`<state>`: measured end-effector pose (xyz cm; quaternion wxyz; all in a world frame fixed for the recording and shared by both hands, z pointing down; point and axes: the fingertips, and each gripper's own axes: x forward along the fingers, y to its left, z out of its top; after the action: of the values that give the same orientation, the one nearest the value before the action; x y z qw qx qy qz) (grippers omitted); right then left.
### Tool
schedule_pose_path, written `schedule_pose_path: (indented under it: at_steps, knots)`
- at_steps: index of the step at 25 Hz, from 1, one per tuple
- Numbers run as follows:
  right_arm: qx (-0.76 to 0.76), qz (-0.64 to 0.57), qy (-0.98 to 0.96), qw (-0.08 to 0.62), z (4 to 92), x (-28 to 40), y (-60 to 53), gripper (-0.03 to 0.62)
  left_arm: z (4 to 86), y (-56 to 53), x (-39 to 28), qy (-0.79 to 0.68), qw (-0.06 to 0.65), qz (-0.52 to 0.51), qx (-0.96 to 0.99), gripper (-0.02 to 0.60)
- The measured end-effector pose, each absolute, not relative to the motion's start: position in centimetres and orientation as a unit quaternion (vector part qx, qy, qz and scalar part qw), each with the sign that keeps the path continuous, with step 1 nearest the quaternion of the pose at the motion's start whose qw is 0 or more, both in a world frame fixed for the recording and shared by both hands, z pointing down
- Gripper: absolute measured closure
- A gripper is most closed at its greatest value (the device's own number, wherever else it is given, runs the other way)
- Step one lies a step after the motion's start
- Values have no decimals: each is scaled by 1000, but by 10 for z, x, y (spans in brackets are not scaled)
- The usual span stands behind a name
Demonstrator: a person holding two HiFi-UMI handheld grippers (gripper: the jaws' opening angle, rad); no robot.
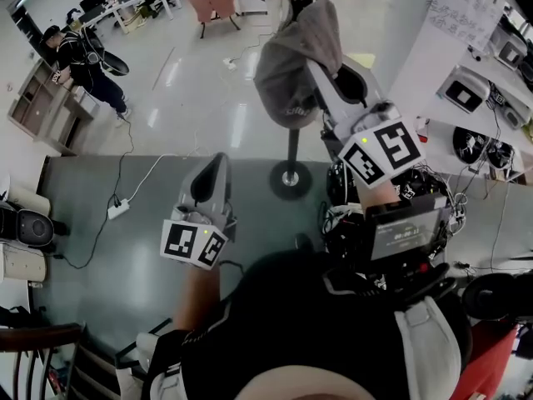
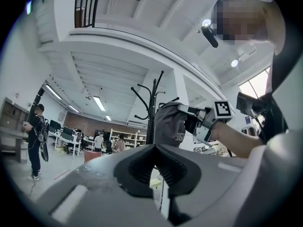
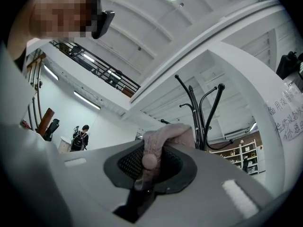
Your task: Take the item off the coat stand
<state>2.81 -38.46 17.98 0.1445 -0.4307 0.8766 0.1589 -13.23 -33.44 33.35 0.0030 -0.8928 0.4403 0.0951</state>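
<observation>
At the far left of the head view, one bystander [image 1: 83, 61] stands well away from the work, across the pale floor. Nearer the middle, the left gripper [image 1: 218, 163] hangs apart from the stand; its own view shows the pads closed against each other with nothing between them.

Next comes the single coat stand [image 1: 292, 144], a dark pole on a round base with several curved hooks at the top. One grey cap [image 1: 291, 65] hangs over the upper hooks and hides them in the head view. No other item shows on the stand.

On the right, the right gripper [image 3: 147, 161] reaches up to the cap. Its jaws are narrow and pinch a fold of the grey fabric, and a small round button sits right at the pads.

The cap is judged light and soft. The crown will crumple and sag under a pinch, while the brim is probably stiffer. A fold of the crown is a fair hold, since the cloth should not slip from ribbed pads. Because the fabric drapes over a hook, it likely wants lifting up and clear. A sideways tug could snag it or rock the slim stand.

The count is two grippers, one cap, one stand and one bystander.
</observation>
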Motion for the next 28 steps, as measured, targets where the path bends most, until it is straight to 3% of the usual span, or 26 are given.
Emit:
schedule_pose_path:
  at_steps: [28]
  knots:
    - [-512, 102, 846, 104, 248, 78, -310, 540, 327, -310, -99, 389, 9, 95, -916, 572]
